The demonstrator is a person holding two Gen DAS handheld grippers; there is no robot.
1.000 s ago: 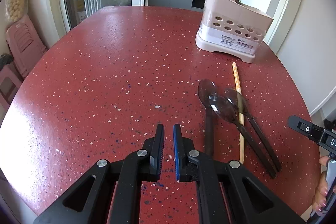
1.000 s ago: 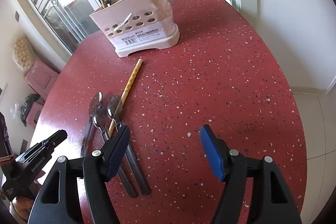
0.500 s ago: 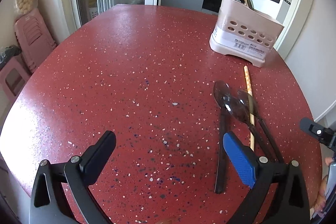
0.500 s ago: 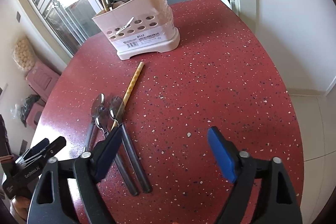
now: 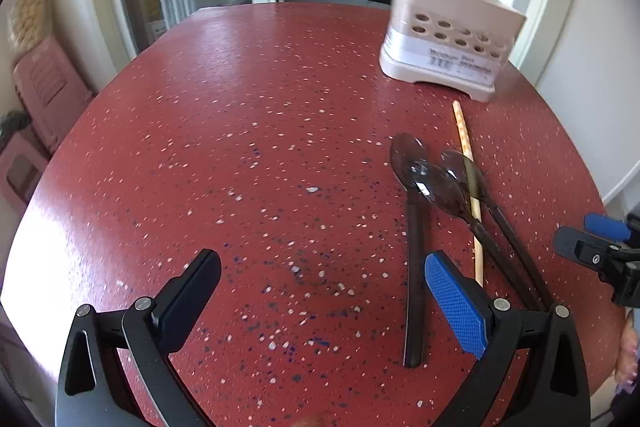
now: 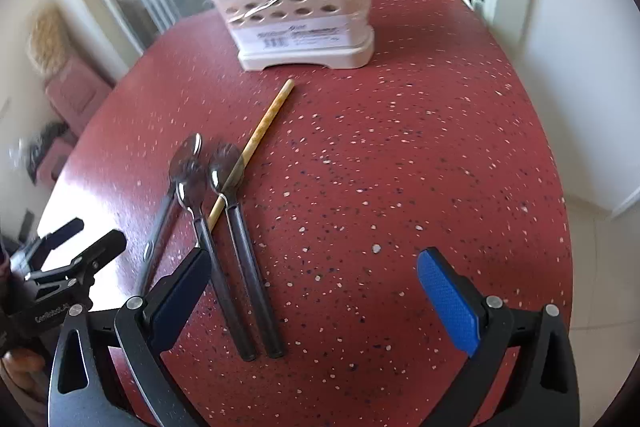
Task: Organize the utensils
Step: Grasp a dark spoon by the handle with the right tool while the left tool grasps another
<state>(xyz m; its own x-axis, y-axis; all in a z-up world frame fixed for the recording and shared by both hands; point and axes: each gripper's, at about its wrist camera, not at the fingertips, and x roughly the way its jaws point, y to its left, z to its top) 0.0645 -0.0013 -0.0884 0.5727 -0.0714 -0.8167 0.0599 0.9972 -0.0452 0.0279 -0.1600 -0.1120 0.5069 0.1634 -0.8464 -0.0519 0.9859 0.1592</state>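
- Surface (image 5: pixel 248 131): round, red with pale speckles; carries every item listed here.
- Utensil holder (image 5: pixel 448 47): pale pink plastic with rows of round holes and a printed label; stands upright at the far side of the surface. Chopsticks and dark utensil handles stick out of its top.
- Spoons (image 5: pixel 424 183), three: dark bowls and long dark handles, lying flat close together, bowls toward the utensil holder and handles toward the cameras. Two bowls overlap; the handles fan apart slightly.
- Chopstick (image 5: pixel 466 151): single, light wood, lying flat among the spoons. Its far tip points at the utensil holder and stops just short of its base; one spoon bowl lies across it.
- Left hand-held gripper (image 5: pixel 320 295): jaws spread wide, nothing between them; hovers over bare surface, to the left of the spoons. Its blue-padded finger (image 5: pixel 456 311) overlaps the spoon handles in the left wrist view; contact cannot be told.
- Right hand-held gripper (image 6: pixel 312 303): jaws opening, already wide, with only bare surface and the ends of two spoon handles showing between them; nothing gripped. Sits to the right of the spoons.
- Background: glass doors to the left, kitchen counter with pots beyond, white wall to the right.
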